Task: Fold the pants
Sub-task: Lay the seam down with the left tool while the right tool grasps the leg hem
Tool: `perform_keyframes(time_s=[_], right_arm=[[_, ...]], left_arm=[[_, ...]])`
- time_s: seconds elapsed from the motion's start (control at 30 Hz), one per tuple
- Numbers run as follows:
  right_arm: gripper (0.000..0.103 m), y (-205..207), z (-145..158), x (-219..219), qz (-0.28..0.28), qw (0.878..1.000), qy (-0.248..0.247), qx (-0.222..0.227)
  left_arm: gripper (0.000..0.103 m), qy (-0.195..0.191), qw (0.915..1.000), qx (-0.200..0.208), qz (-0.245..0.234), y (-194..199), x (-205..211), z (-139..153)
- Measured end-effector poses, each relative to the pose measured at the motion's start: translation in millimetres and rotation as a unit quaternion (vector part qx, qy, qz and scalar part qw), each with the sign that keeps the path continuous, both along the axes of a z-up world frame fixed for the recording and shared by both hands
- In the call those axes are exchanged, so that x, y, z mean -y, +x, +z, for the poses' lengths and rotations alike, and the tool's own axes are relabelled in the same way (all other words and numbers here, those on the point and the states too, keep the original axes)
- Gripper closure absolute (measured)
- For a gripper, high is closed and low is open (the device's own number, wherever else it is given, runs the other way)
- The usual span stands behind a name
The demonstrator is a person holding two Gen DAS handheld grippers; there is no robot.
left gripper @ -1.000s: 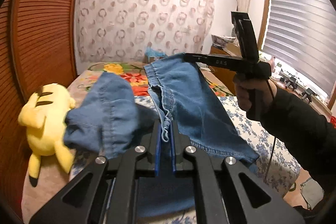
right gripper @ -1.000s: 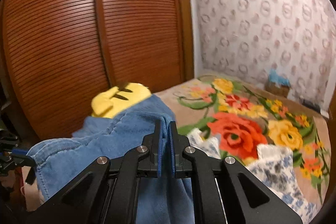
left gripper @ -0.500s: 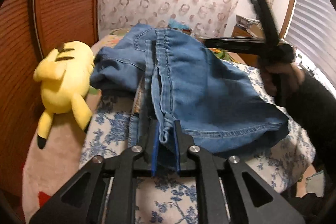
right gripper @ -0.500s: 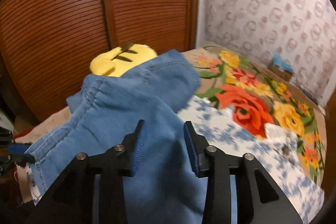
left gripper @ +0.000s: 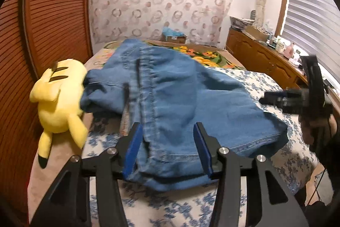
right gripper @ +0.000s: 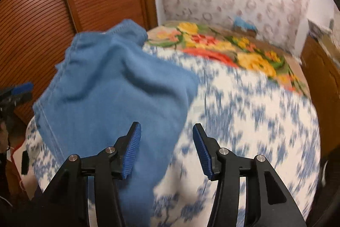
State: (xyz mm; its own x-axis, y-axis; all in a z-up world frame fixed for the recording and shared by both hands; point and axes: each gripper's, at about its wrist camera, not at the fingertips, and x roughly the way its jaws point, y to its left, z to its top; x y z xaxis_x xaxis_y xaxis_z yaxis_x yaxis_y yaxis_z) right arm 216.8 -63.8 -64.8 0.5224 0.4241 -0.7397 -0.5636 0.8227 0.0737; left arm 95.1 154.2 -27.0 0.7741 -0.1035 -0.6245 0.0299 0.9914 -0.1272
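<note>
jaws apart over pants [left gripper: 174,99]

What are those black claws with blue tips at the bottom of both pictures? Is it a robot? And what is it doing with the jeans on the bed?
It is not a robot. A person holds a grabbing tool in each hand, and each tool carries a small camera looking along its two fingers.

One picture comes from the left gripper, the other from the right gripper. In the left picture you can also see the right tool in the person's hand, off to the side.

A pair of blue jeans lies on the bed, which has a blue-flowered cover. A yellow plush toy lies beside them.

Both grippers are open, so nothing is held. The jeans hem lies between the left gripper's fingers.
</note>
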Motion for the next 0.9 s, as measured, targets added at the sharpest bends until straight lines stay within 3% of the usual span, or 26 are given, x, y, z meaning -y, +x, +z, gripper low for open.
perform_keyframes(time_s=[0.3, 0.57, 0.7, 0.77, 0.83, 0.9], right_arm=[[0.051, -12, -31, 9, -0.041, 0.997, 0.040, -0.051], [0.052, -16, -42, 6, -0.043, 0.993, 0.081, -0.076], [0.062, -18, -48, 2, -0.040, 0.991, 0.091, -0.086], [0.073, -17, -47, 2, -0.038, 0.989, 0.105, -0.094], [0.092, -17, -42, 5, -0.039, 0.988, 0.121, -0.089], [0.095, -24, -28, 11, -0.035, 0.988, 0.136, -0.063]], left_arm=[[0.054, -0.009, 0.9993, -0.001, -0.036, -3, 33, -5], [0.054, -0.006, 0.9994, -0.002, -0.033, -13, 37, -11], [0.054, -0.006, 0.9996, -0.005, -0.027, -19, 37, -13], [0.054, -0.002, 0.9996, -0.005, -0.026, -20, 38, -14], [0.054, -0.003, 0.9997, -0.004, -0.025, -19, 39, -13], [0.054, -0.004, 0.9997, -0.003, -0.023, -18, 41, -11]])
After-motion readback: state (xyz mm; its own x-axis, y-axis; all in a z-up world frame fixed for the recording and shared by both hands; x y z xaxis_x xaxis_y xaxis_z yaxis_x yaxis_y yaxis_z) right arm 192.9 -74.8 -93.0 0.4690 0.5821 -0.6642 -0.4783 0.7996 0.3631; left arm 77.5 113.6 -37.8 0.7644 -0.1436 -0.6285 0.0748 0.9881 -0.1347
